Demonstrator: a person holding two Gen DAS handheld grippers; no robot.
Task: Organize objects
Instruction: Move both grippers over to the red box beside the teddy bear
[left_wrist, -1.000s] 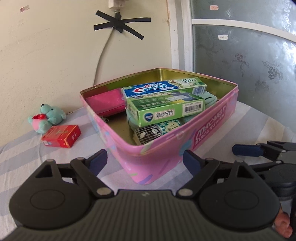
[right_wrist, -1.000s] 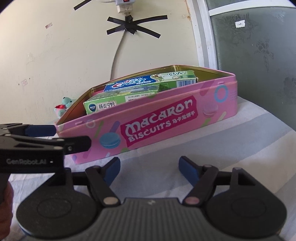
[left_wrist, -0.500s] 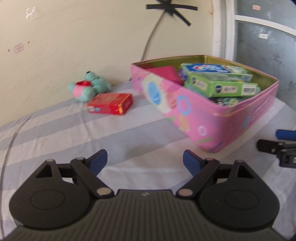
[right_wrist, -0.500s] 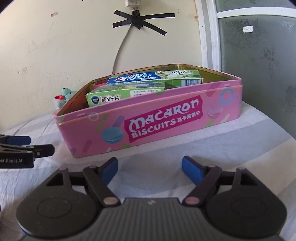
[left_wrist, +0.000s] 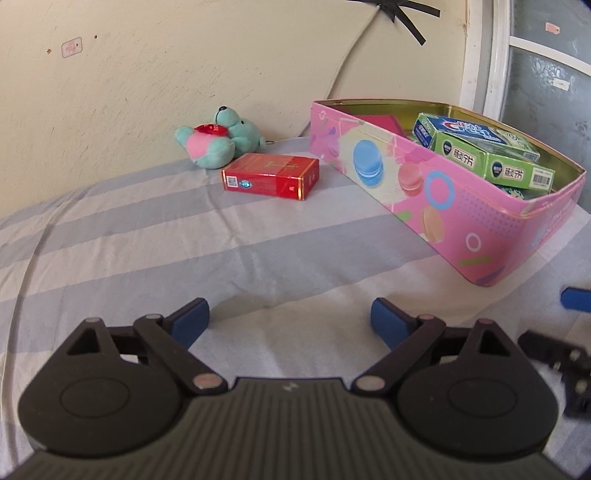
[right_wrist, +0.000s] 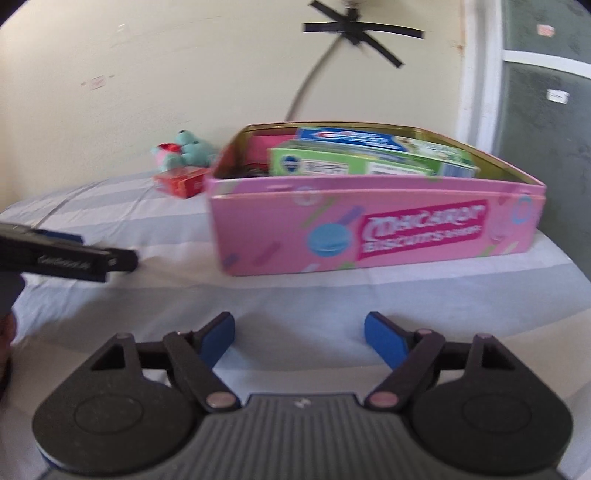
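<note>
A pink biscuit tin (left_wrist: 436, 206) (right_wrist: 369, 229) stands on the striped cloth, holding a green box (left_wrist: 495, 162) (right_wrist: 354, 162), a blue toothpaste box (left_wrist: 461, 131) (right_wrist: 347, 134) and a pink pouch (left_wrist: 376, 120). Left of the tin lie a red box (left_wrist: 271, 176) (right_wrist: 183, 181) and a teal and pink plush bear (left_wrist: 218, 138) (right_wrist: 181, 149). My left gripper (left_wrist: 290, 321) hovers over bare cloth well short of the red box; its jaws are opening with nothing between them. My right gripper (right_wrist: 299, 334) is open and empty in front of the tin.
A cream wall with a cable taped by a black cross (right_wrist: 354, 29) runs behind the bed. A frosted glass door (left_wrist: 546, 81) stands at the right. Striped cloth (left_wrist: 166, 251) stretches between my left gripper and the red box.
My left gripper swung left, away from the tin, so the red box and bear now lie ahead, and its jaws spread a little. The right gripper also shifted left; its view is blurred.
</note>
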